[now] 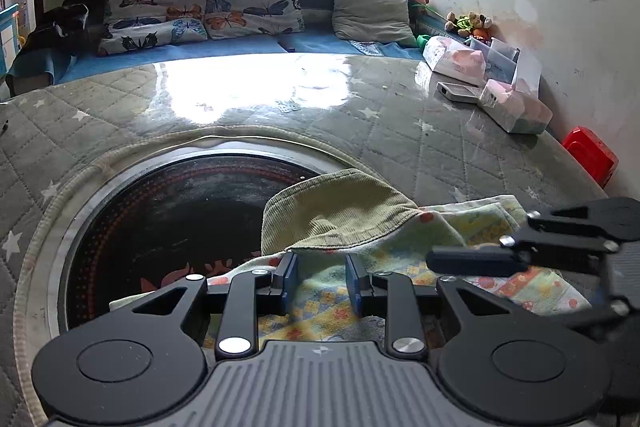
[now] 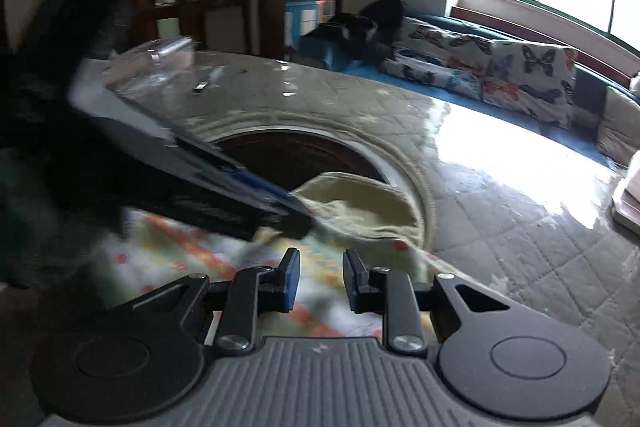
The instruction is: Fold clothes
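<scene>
A small garment lies on the table: an olive corduroy part (image 1: 340, 211) folded over a flowered, pastel lining (image 1: 404, 263). My left gripper (image 1: 322, 269) is open just above the lining, its jaws close to the corduroy's near hem. My right gripper (image 2: 320, 267) is open over the same lining (image 2: 192, 255), with the corduroy (image 2: 360, 207) just ahead. The right gripper also shows at the right of the left wrist view (image 1: 472, 261), low over the cloth. The left gripper shows blurred in the right wrist view (image 2: 296, 215), its tip at the corduroy's edge.
The table (image 1: 400, 131) has a quilted grey cover under glossy plastic and a round black inset (image 1: 168, 227) under the garment. Boxes and tissue packs (image 1: 480, 75) stand at the far right by the wall. A bench with butterfly cushions (image 1: 208, 7) lies beyond.
</scene>
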Demonstrator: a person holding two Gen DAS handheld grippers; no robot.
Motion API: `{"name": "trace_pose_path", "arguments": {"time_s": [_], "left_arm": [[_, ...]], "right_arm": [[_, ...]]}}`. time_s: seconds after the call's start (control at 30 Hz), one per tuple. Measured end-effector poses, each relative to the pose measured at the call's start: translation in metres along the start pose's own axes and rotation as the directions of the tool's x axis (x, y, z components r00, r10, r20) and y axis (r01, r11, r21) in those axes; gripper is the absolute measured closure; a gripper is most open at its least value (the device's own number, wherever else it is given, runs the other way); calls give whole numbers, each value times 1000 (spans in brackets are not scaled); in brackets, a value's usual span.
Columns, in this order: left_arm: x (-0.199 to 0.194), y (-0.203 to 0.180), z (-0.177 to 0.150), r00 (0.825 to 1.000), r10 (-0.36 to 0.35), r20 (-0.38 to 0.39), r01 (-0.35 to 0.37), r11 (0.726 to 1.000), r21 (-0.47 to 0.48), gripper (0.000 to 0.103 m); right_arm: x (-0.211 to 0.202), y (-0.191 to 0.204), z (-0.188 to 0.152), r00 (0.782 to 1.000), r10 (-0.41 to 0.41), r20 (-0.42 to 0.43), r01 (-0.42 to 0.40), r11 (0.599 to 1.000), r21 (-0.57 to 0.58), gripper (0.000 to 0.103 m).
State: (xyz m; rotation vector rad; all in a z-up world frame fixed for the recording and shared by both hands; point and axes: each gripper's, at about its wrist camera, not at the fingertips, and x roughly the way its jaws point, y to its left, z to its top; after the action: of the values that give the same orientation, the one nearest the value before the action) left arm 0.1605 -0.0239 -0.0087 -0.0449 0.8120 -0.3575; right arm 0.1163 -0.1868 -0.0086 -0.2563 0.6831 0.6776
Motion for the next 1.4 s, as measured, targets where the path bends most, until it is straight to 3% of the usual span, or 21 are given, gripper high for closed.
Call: {"name": "trace_pose_path", "arguments": {"time_s": [0.1,0.27,0.63,0.87,1.1,1.2,1.4], "left_arm": [[-1,-1,-2,1000,6,10,-6,1000,-5,75],[-25,-7,-15,999,28,46,-28,1000,3,75],[-78,-31,-87,991,67,112,-75,995,70,76],[-89,-29,-104,980,112,166,-121,992,46,72],[-92,-15,-107,979,116,167,-116,993,-7,72],[-93,-16,-108,978,120,169,-120,993,-8,72],[-94,-12,-110,978,124,166,-121,992,-28,72]], "right_arm": [[-4,11,-10,1000,17,-24,-17,1000,-18,78],[-27,26,-26,1000,29,7,-29,999,-23,75],[-55,44,-52,999,21,47,-20,1000,-15,75],[-66,28,-69,999,-8,50,5,998,68,75],[-80,6,-83,997,-76,32,71,987,144,76],[-89,-2,-82,996,-74,50,63,979,192,75],[-78,-19,-87,989,-143,33,132,964,229,75]]}}
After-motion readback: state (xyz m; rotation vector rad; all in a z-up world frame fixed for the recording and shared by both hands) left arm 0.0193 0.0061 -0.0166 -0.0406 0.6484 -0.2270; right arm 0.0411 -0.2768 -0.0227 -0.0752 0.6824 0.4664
